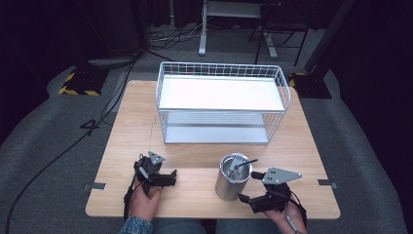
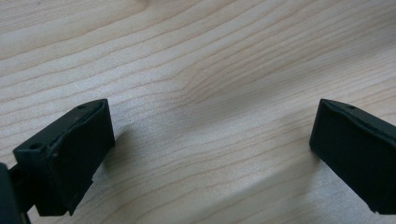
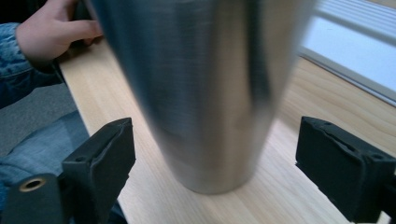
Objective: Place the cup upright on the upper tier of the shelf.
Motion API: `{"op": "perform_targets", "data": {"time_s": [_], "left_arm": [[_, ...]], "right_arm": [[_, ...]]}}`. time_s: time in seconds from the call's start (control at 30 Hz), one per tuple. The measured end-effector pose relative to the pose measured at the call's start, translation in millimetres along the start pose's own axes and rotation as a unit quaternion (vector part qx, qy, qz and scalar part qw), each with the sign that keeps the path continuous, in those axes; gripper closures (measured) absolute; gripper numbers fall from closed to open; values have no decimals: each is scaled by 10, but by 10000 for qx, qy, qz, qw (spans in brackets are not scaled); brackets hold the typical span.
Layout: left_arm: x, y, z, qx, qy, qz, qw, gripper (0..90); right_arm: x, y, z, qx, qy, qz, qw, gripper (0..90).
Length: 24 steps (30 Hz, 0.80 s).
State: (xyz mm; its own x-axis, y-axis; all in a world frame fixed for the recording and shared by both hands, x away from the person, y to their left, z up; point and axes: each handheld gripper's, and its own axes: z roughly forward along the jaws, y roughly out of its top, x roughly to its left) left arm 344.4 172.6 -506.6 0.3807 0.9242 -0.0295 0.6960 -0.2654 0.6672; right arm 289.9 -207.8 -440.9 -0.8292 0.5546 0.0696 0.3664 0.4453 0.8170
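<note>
Two grippers wide open, nothing held. Steel cup (image 1: 234, 176) upright near the table's (image 1: 204, 146) near edge, framed between right gripper (image 1: 253, 187) jaws but untouched. Left gripper (image 1: 168, 176) over bare wood. Wire rack (image 1: 221, 102) far side, empty. Apparently barely begun.

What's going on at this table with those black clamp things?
A person sits at a wooden table holding a pair of tongs in each hand. The right tongs are open, jaws on either side of a steel cup standing near the front edge, not gripping it. The cup has something thin and dark inside; I can't tell what. The left tongs are open too, with only bare wood between the jaws. Behind stands a white wire rack with two shelves, nothing on them.
</note>
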Motion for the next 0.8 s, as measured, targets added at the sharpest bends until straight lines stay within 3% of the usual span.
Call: {"op": "perform_targets", "data": {"time_s": [0.5,0.8], "left_arm": [[1,0,0,-2,4,0,10000,4],[1,0,0,-1,5,5,10000,4]], "right_arm": [[15,12,402,-115,-1,-57,9999,0],[-40,-36,528,-691,121,80,9975,4]]}}
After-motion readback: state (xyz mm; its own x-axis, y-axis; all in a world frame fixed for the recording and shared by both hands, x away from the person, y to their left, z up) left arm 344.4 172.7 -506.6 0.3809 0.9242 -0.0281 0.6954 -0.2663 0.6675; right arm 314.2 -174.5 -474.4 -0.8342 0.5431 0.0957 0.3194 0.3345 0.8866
